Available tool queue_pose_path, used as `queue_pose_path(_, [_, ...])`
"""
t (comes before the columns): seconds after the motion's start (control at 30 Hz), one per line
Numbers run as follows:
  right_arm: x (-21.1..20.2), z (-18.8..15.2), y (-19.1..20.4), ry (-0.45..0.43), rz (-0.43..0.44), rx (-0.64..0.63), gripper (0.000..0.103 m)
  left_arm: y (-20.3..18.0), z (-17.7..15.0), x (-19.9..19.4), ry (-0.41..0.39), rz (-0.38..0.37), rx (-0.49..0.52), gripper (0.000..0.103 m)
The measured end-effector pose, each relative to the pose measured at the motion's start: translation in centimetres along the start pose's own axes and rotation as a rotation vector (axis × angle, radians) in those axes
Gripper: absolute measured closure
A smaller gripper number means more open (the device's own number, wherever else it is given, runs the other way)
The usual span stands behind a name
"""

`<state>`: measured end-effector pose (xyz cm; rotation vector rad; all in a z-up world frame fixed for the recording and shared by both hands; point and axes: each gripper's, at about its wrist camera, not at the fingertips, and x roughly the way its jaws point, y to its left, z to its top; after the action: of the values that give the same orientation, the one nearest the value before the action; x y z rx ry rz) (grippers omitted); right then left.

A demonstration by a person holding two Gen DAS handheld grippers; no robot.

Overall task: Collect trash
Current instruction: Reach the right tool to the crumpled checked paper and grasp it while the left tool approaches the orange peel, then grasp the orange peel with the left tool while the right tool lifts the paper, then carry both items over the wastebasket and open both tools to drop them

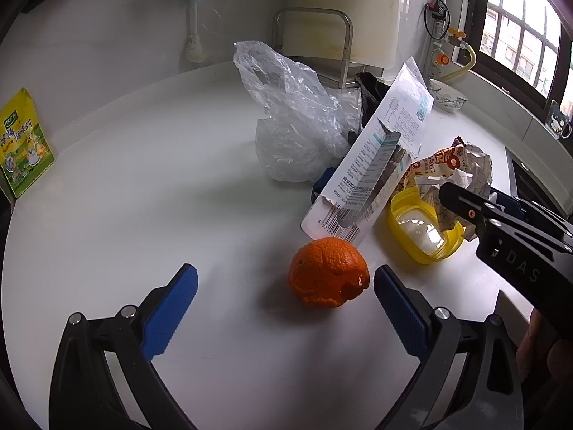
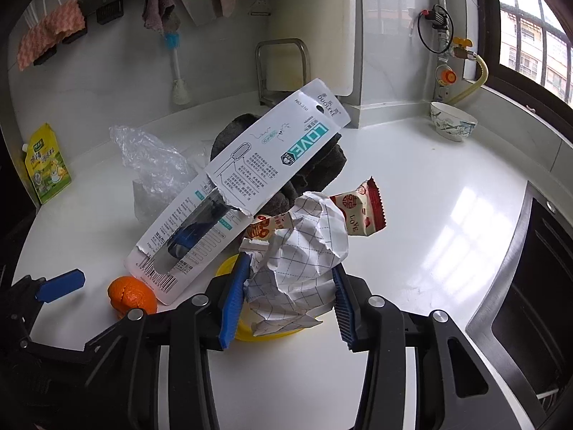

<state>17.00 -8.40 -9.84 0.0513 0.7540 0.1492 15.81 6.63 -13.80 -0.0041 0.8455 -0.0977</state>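
Observation:
An orange peel [image 1: 327, 273] lies on the white counter [image 1: 143, 215], just ahead of my open, empty left gripper [image 1: 285, 281] and nearer its right finger. It also shows in the right wrist view [image 2: 132, 295]. My right gripper [image 2: 290, 283] is shut on a bundle of trash: crumpled grid paper [image 2: 304, 261], candy wrappers [image 2: 361, 211] and a torn white toothbrush card [image 2: 247, 179]. It holds the bundle over a yellow container [image 1: 422, 231]. A clear plastic bag [image 1: 297, 118] stands behind.
A yellow seasoning pouch [image 1: 23, 143] stands at the left wall. A patterned bowl [image 2: 453, 125] sits at the back right. A dark cloth [image 2: 315, 172] lies behind the card. A steel sink [image 2: 530, 286] opens at the right. A metal rack [image 1: 311, 43] stands at the back.

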Motion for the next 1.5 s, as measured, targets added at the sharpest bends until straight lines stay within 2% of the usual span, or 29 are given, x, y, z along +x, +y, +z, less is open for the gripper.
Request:
queue_pose_path(0.2, [-1.1,-0.3,-1.8,0.000,-0.021,0.080,0.060,-1.1,0.3,0.6,-0.004,0.007,0.014,0.008])
queue_pose_path(0.23, [-1.3,-0.5,-2.0,0.002,-0.023,0.092,0.060,-1.3,0.3,0.6,-0.008,0.015,0.024,0.012])
queue_pose_path(0.27, [-1.5,-0.7,-2.2,0.004,-0.025,0.101,0.060,-1.6,0.3,0.6,-0.010,0.023,0.034,0.025])
queue_pose_path(0.33, [-1.9,-1.1,-2.5,0.010,-0.033,0.109,0.060,-2.0,0.2,1.0,0.016,0.028,0.046,0.042])
queue_pose_path(0.4, [-2.3,-1.6,-2.6,0.016,-0.039,0.112,0.060,-1.9,0.1,1.1,0.033,0.001,0.026,0.050])
queue_pose_path(0.47, [-2.8,-2.1,-2.8,0.024,-0.040,0.119,0.060,-1.8,0.0,0.6,0.022,-0.020,0.010,0.065])
queue_pose_path(0.63, [-4.4,-3.3,-3.0,0.039,-0.044,0.116,0.060,-2.2,-0.2,-0.3,0.021,-0.012,0.007,0.077])
queue_pose_path(0.83, [-7.9,-4.5,-3.3,0.043,-0.044,0.120,0.060,-2.6,-0.4,-2.5,0.027,-0.001,0.003,0.080])
queue_pose_path(1.13, [-14.2,-7.2,-4.2,0.074,-0.040,0.103,0.060,-3.9,-2.1,-8.8,0.006,0.012,0.015,0.080])
queue_pose_path(1.33, [-17.4,-10.3,-5.1,0.124,-0.021,0.086,0.060,-6.3,-5.2,-12.7,0.035,-0.014,0.042,0.080])
queue_pose_path(1.5, [-18.7,-13.3,-5.8,0.178,0.000,0.076,0.060,-8.6,-8.4,-13.9,0.093,-0.056,0.070,0.080])
